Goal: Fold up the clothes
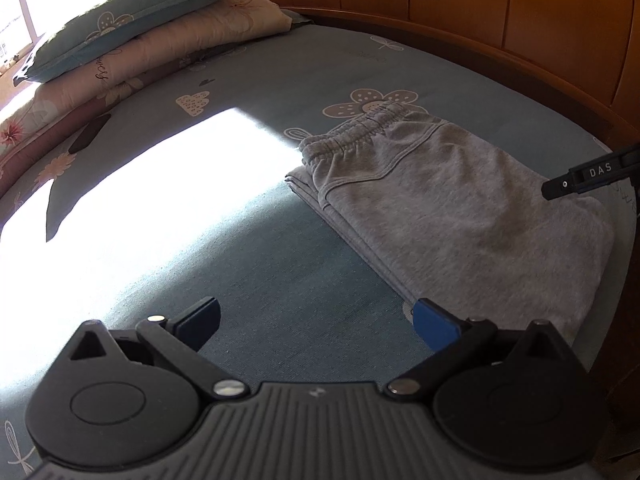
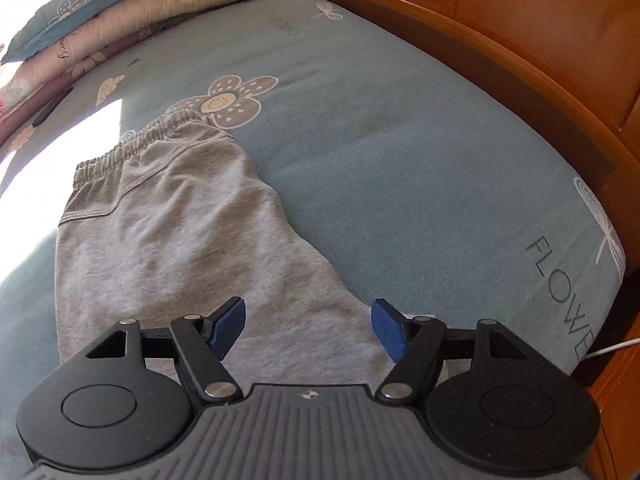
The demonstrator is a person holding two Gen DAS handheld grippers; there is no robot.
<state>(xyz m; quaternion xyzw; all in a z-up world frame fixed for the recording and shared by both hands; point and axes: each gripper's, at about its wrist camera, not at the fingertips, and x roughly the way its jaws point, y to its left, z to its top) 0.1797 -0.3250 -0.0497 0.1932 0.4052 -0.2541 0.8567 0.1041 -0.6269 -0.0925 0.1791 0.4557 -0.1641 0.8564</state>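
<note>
Grey sweatpants [image 1: 440, 208] lie folded in layers on the blue flowered bedsheet [image 1: 260, 264], elastic waistband toward the far side. They also show in the right wrist view [image 2: 180, 248]. My left gripper [image 1: 316, 320] is open and empty, above the sheet just left of the pants' near corner. My right gripper [image 2: 308, 328] is open and empty, hovering over the near end of the pants. One black finger of the right gripper shows at the right edge of the left wrist view [image 1: 588, 174].
A blue pillow [image 1: 132, 12] lies on folded quilts [image 1: 160, 52] at the far left. A wooden headboard [image 1: 480, 8] and bed rail [image 2: 520, 80] curve along the far and right sides. A bright sunlight patch [image 1: 140, 192] covers the sheet at left.
</note>
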